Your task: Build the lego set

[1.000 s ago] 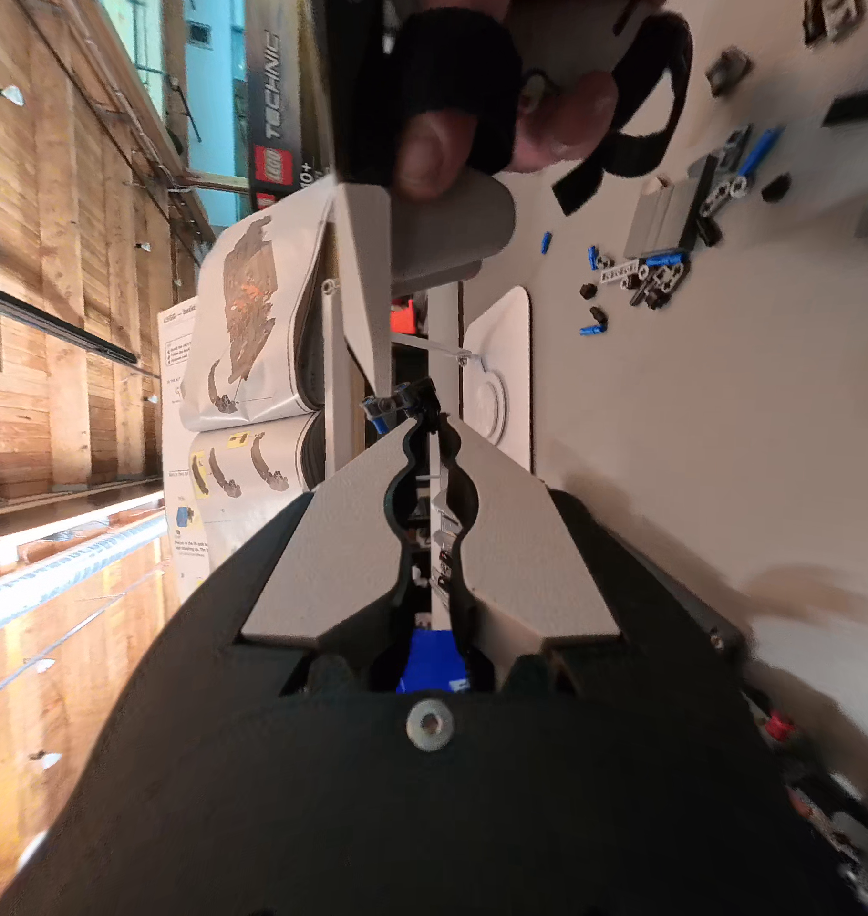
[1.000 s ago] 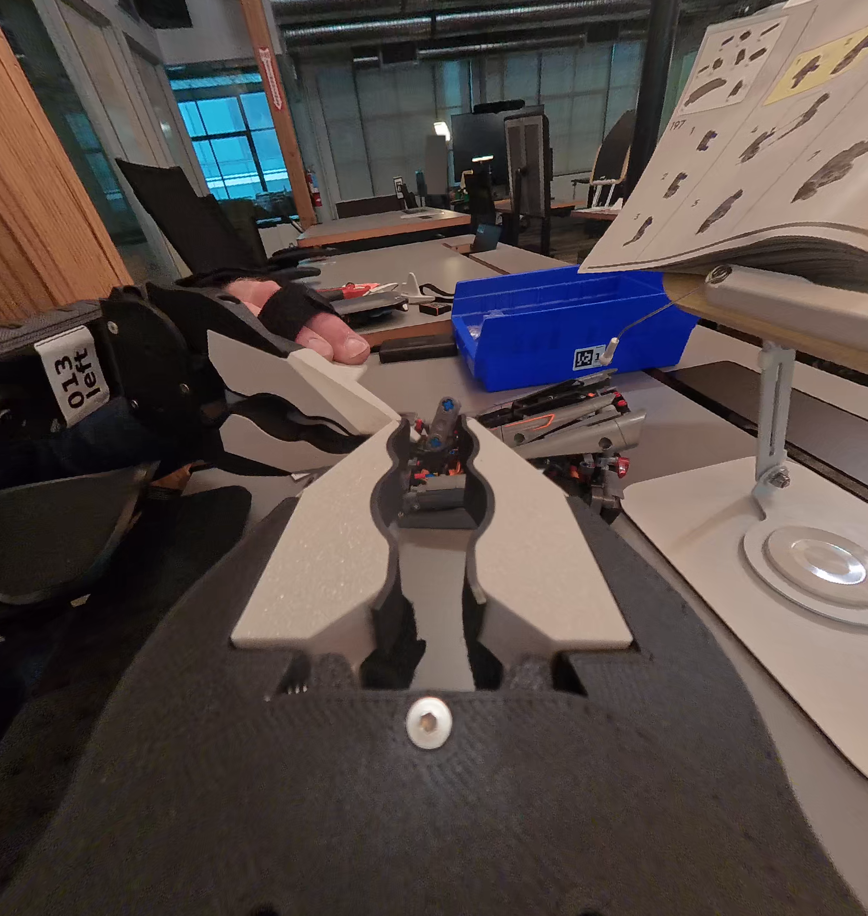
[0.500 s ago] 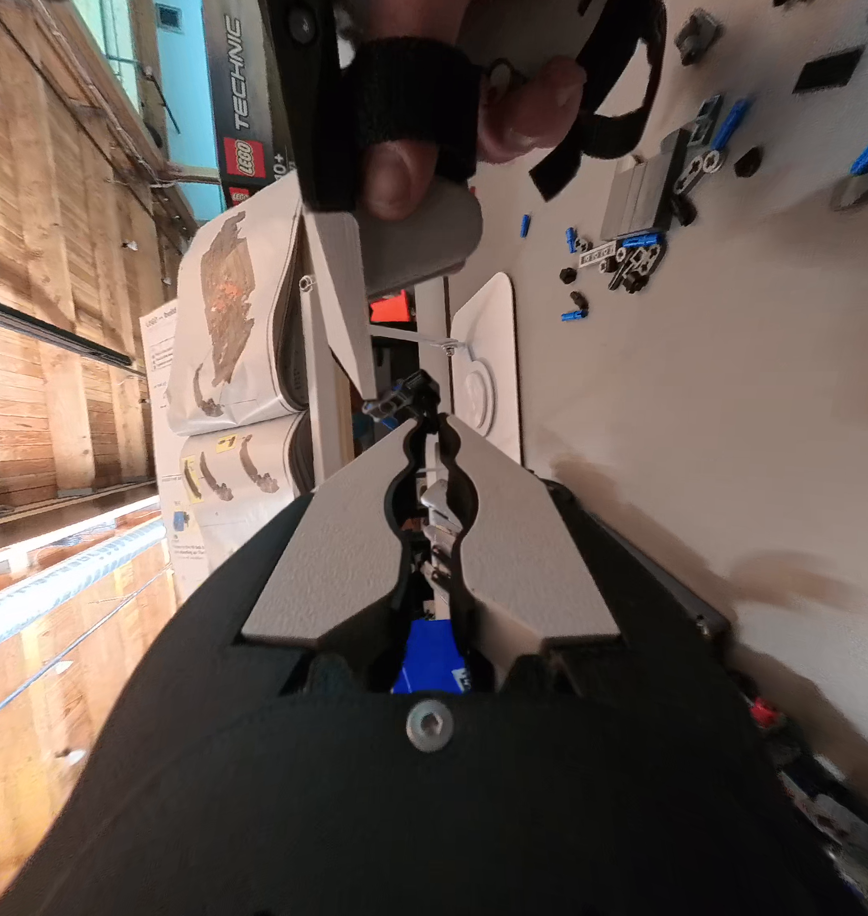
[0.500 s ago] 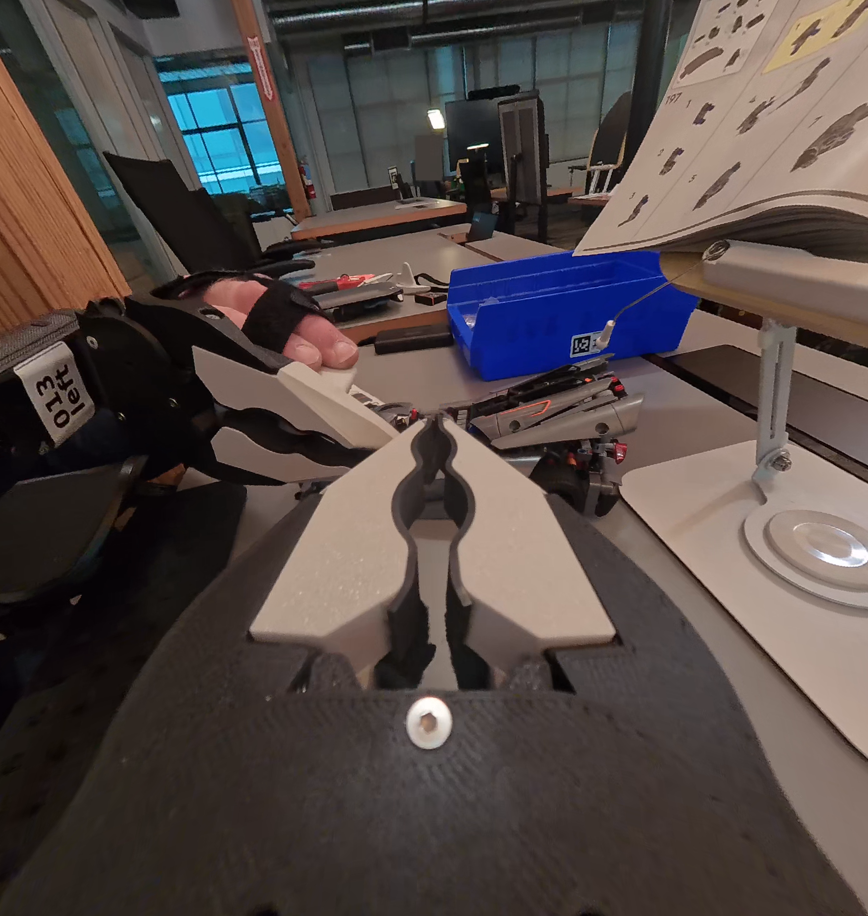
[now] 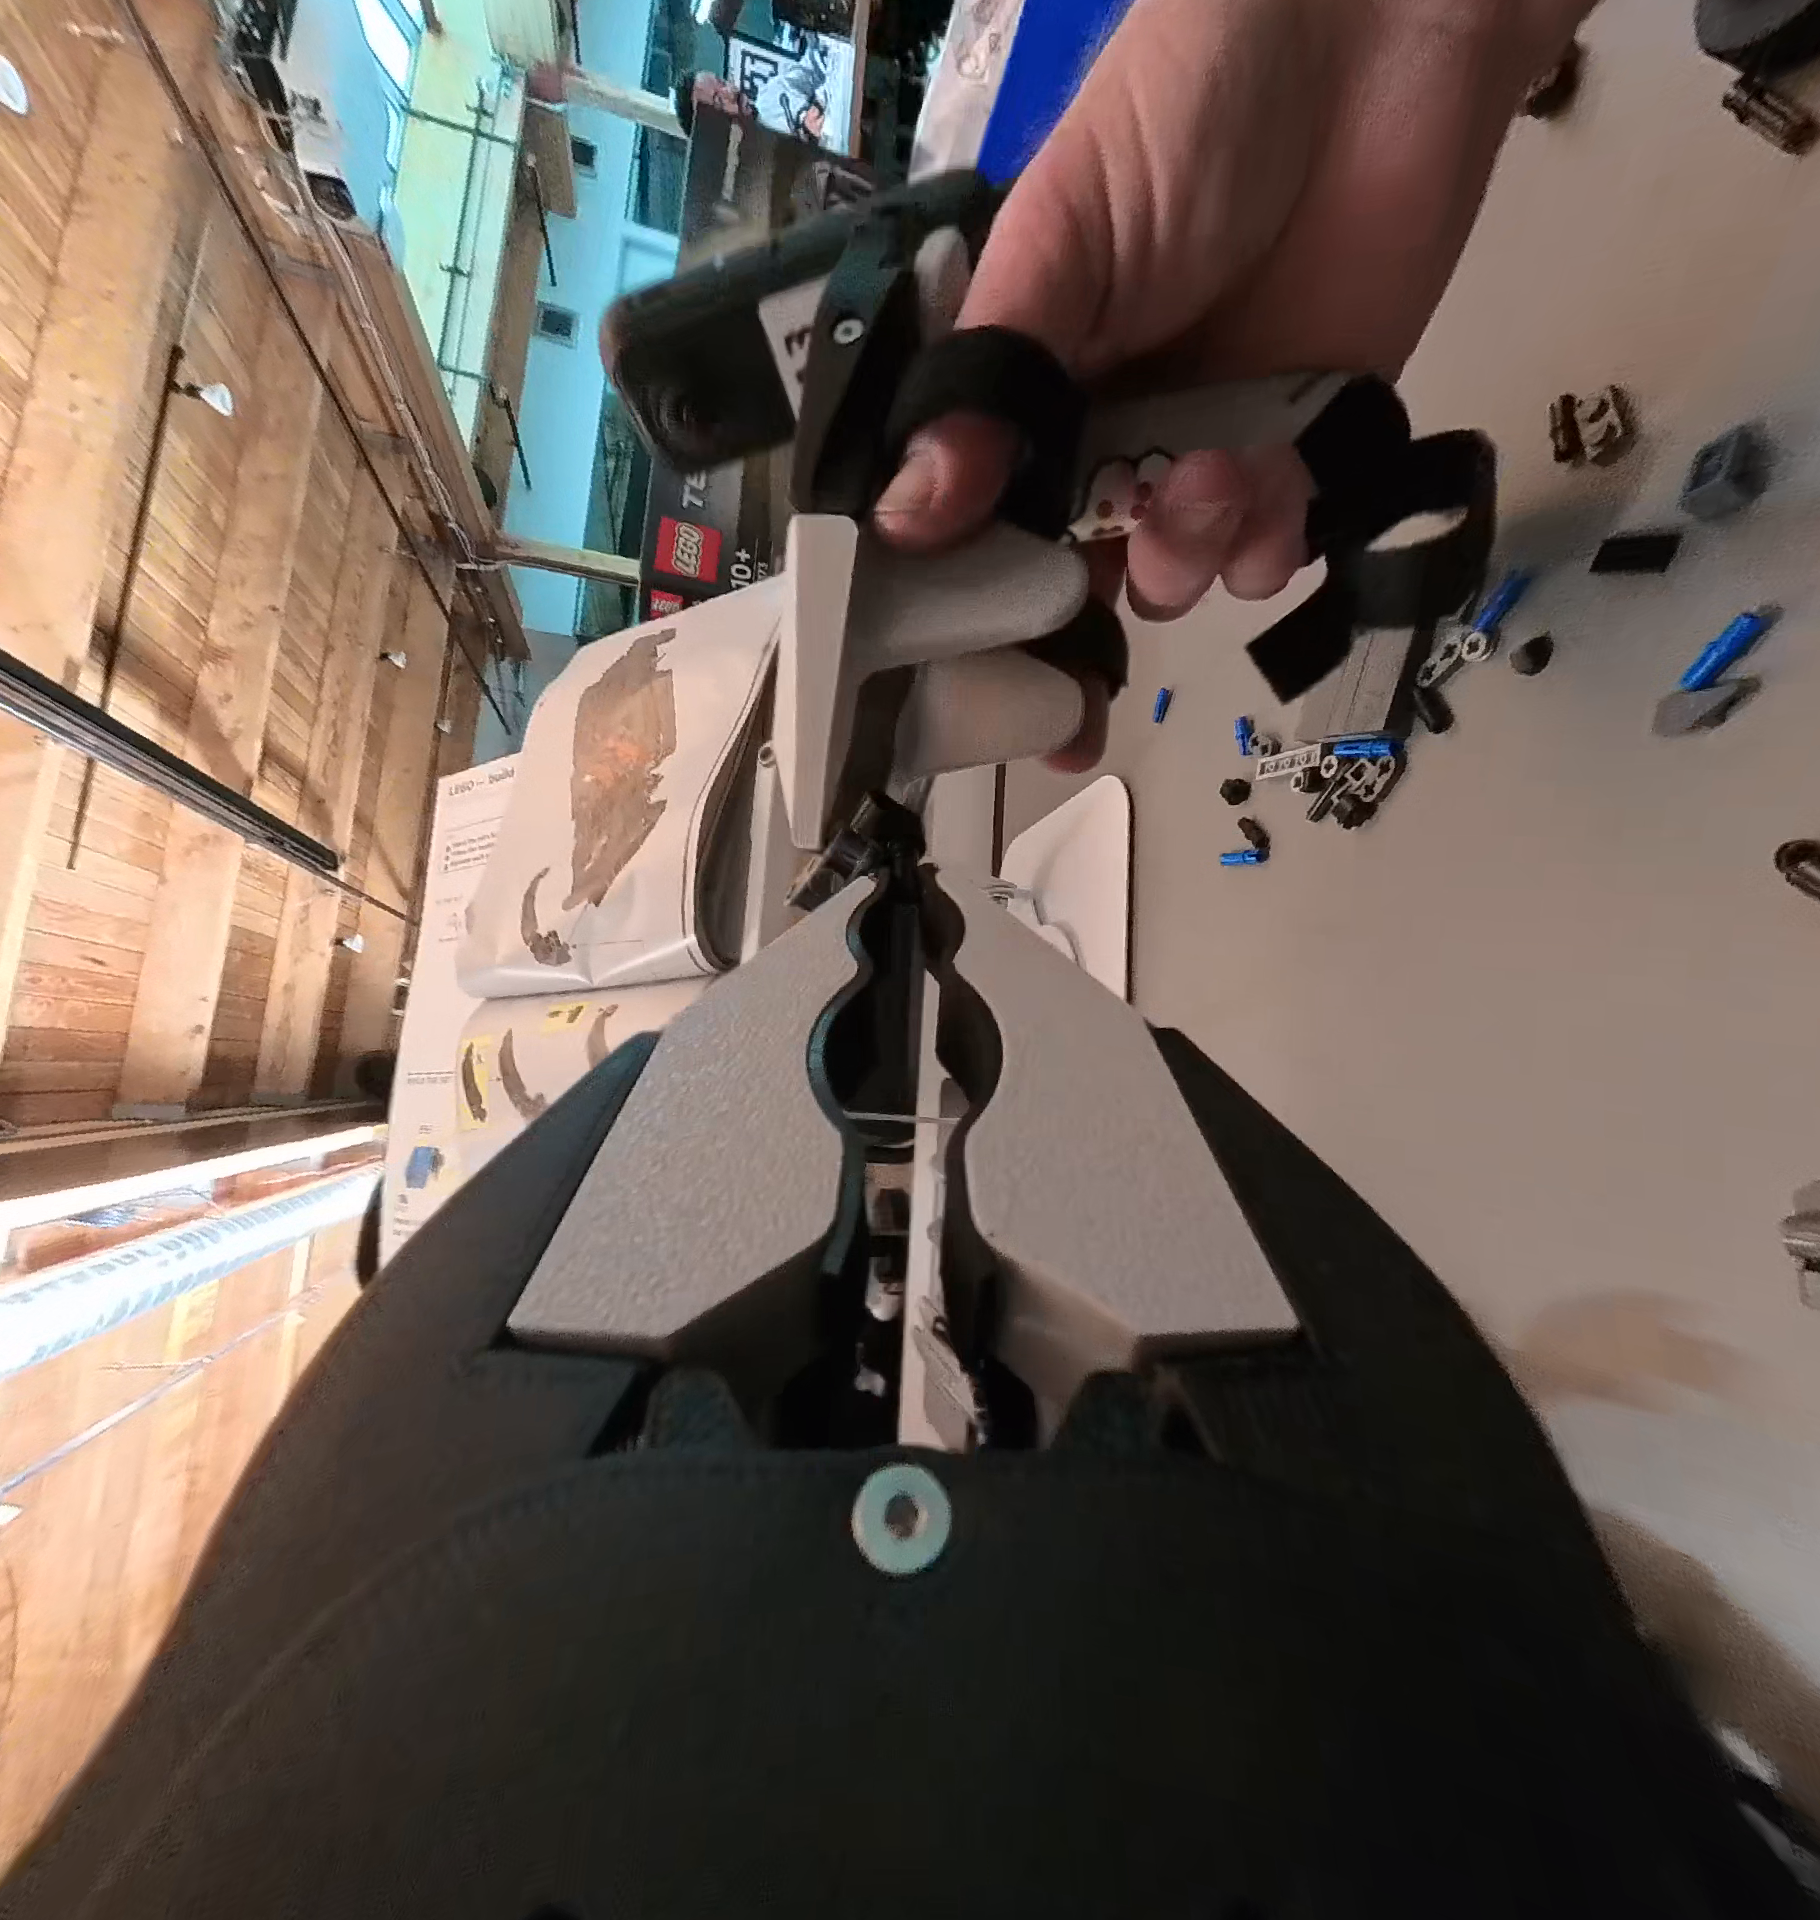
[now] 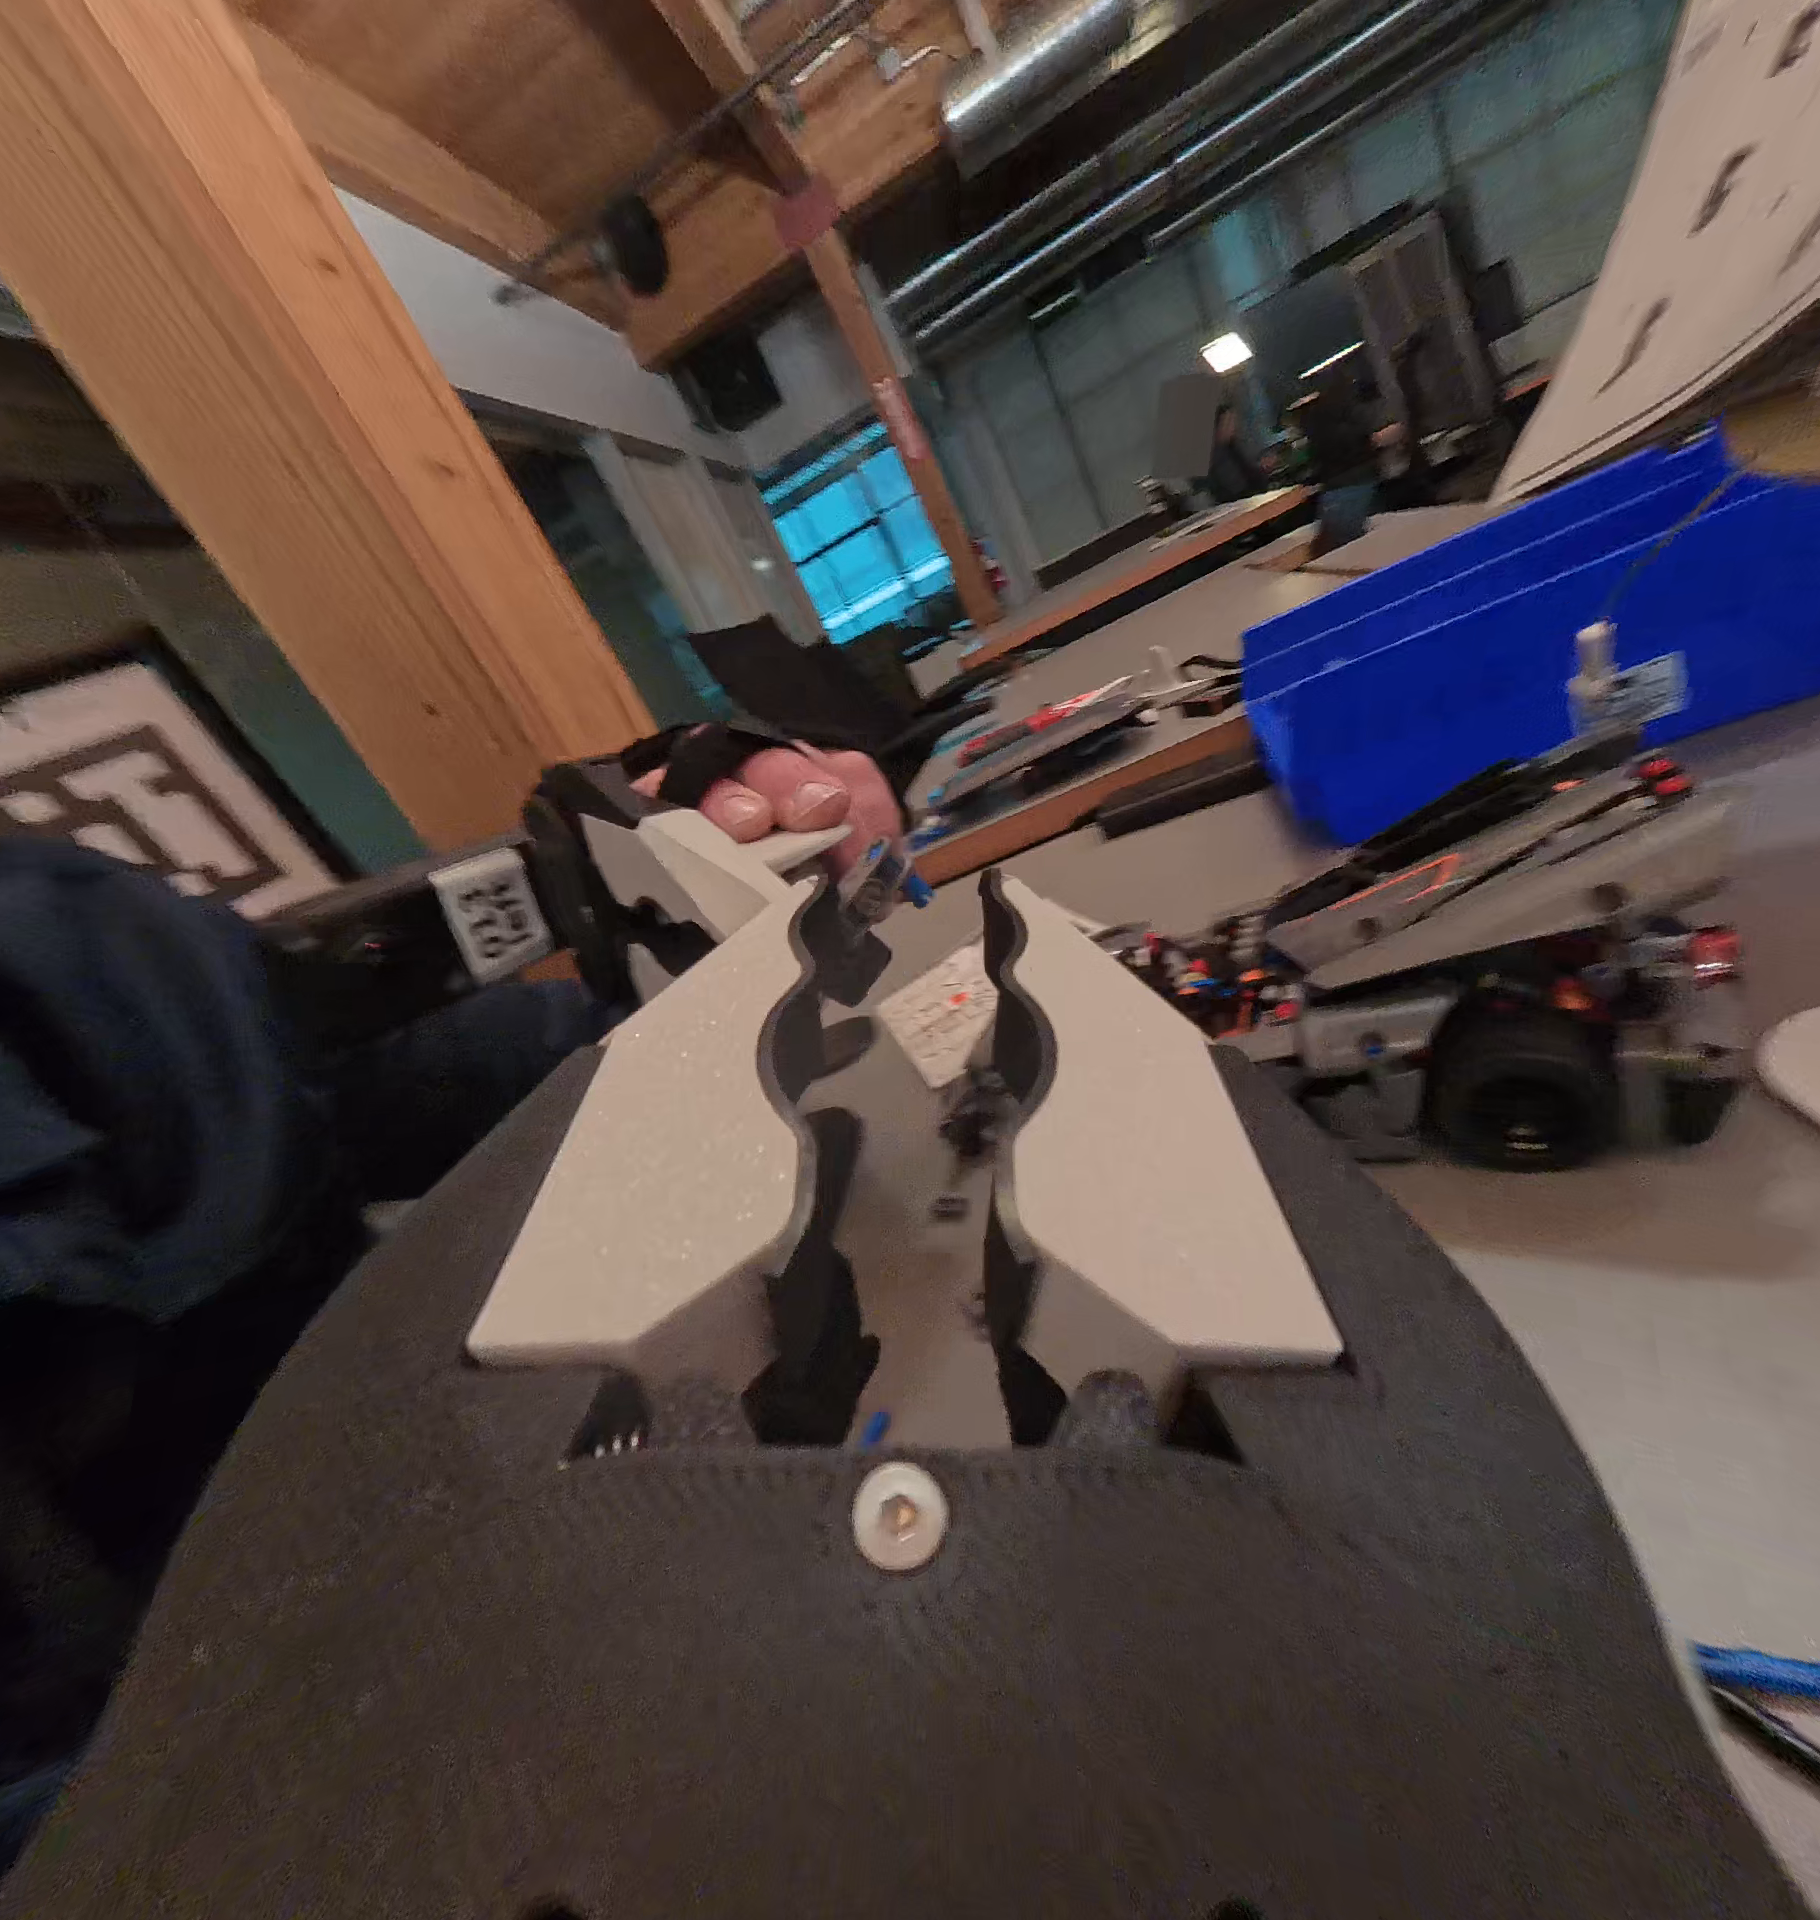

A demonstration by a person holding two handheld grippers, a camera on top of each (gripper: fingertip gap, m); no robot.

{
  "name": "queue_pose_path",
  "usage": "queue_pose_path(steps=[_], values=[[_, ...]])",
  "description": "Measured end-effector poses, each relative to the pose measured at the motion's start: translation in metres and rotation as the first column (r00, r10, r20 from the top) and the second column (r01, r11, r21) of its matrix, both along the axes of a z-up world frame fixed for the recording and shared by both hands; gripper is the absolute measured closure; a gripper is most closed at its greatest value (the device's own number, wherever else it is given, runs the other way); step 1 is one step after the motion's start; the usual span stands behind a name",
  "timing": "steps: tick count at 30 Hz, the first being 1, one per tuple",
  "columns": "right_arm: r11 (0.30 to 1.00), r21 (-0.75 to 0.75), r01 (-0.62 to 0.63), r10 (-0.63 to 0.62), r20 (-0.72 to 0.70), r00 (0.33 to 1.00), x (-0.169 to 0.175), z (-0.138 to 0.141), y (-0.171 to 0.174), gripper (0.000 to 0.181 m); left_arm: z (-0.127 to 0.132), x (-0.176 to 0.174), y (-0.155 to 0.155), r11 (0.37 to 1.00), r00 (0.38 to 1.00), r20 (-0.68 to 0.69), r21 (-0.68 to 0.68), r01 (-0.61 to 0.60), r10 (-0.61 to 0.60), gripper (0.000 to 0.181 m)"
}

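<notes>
My left gripper (image 5: 901, 883) is shut on a small black Lego piece (image 5: 856, 840) that sticks out past its tips. The piece also shows in the right wrist view (image 6: 870, 896), with a blue pin on it, held by the left gripper's fingers (image 6: 724, 868). My right gripper (image 6: 901, 894) is open and empty, and its left tip is close beside that piece. In the left wrist view the right gripper's fingers (image 5: 823, 665) point down at the piece. The part-built grey and black Lego car (image 6: 1488, 935) stands on the table to the right.
Loose blue, black and grey Lego parts (image 5: 1342, 769) lie scattered on the white table (image 5: 1405, 1039). An open instruction booklet (image 5: 615, 790) rests on a stand with a white base (image 5: 1072, 883). A blue bin (image 6: 1508, 665) stands behind the car. The Lego box (image 5: 693, 540) is at the back. My two grippers' fingertips are within a few centimetres of each other.
My right gripper has gone from shut to open, and has risen and tilted. The left gripper has kept its hold on the small piece.
</notes>
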State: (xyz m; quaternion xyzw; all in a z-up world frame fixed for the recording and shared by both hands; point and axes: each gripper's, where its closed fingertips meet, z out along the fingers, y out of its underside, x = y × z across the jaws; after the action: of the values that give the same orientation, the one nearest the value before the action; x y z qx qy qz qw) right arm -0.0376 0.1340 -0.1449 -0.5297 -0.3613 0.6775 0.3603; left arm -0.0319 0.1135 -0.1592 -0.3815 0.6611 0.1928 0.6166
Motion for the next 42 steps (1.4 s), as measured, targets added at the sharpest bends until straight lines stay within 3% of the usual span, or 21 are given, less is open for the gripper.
queue_pose_path(steps=[7, 9, 15, 19, 22, 26, 28, 30, 37, 42], values=[[0.975, -0.102, -0.197, 0.200, 0.017, 0.980, -0.008, -0.007, -0.026, 0.151, -0.004, 0.001, -0.006, 0.996, 0.995, -0.103, 0.092, -0.004, 0.014, 0.181], [0.974, -0.083, -0.209, 0.211, 0.007, 0.978, -0.009, -0.005, -0.029, 0.160, -0.004, 0.002, -0.008, 0.995, 0.993, -0.114, 0.104, 0.003, 0.008, 0.181], [0.996, 0.078, -0.054, 0.048, 0.078, 0.996, -0.012, -0.006, -0.020, 0.165, -0.007, -0.004, 0.002, 0.997, 0.997, -0.063, 0.065, -0.041, 0.045, 0.181], [0.936, 0.312, 0.163, -0.209, 0.118, 0.971, -0.007, -0.004, 0.000, 0.166, -0.006, -0.010, -0.001, 0.996, 0.999, 0.045, -0.088, -0.004, 0.008, 0.167], [0.789, 0.547, 0.279, -0.416, 0.143, 0.898, -0.002, -0.004, 0.012, 0.166, 0.015, -0.016, -0.002, 0.979, 0.981, 0.194, -0.201, 0.021, 0.019, 0.163], [0.463, 0.856, 0.230, -0.610, 0.120, 0.783, -0.010, -0.010, 0.008, 0.166, 0.040, -0.016, 0.005, 0.927, 0.922, 0.381, -0.365, 0.087, 0.063, 0.156], [0.330, 0.920, 0.213, -0.681, 0.075, 0.729, -0.012, -0.009, 0.009, 0.165, 0.032, -0.015, 0.012, 0.857, 0.915, 0.380, -0.508, 0.086, 0.133, 0.150], [0.238, 0.952, 0.191, -0.731, 0.046, 0.681, -0.010, -0.008, 0.013, 0.165, 0.027, -0.012, 0.013, 0.795, 0.899, 0.408, -0.593, 0.129, 0.158, 0.156], [0.075, 0.991, 0.113, -0.779, -0.012, 0.626, -0.012, -0.005, 0.010, 0.165, 0.011, -0.001, 0.018, 0.574, 0.854, 0.437, -0.791, 0.214, 0.284, 0.165], [0.007, 0.996, 0.091, -0.796, -0.049, 0.603, -0.011, -0.001, 0.009, 0.165, 0.014, 0.003, 0.015, 0.487, 0.823, 0.493, -0.812, 0.320, 0.283, 0.173]])
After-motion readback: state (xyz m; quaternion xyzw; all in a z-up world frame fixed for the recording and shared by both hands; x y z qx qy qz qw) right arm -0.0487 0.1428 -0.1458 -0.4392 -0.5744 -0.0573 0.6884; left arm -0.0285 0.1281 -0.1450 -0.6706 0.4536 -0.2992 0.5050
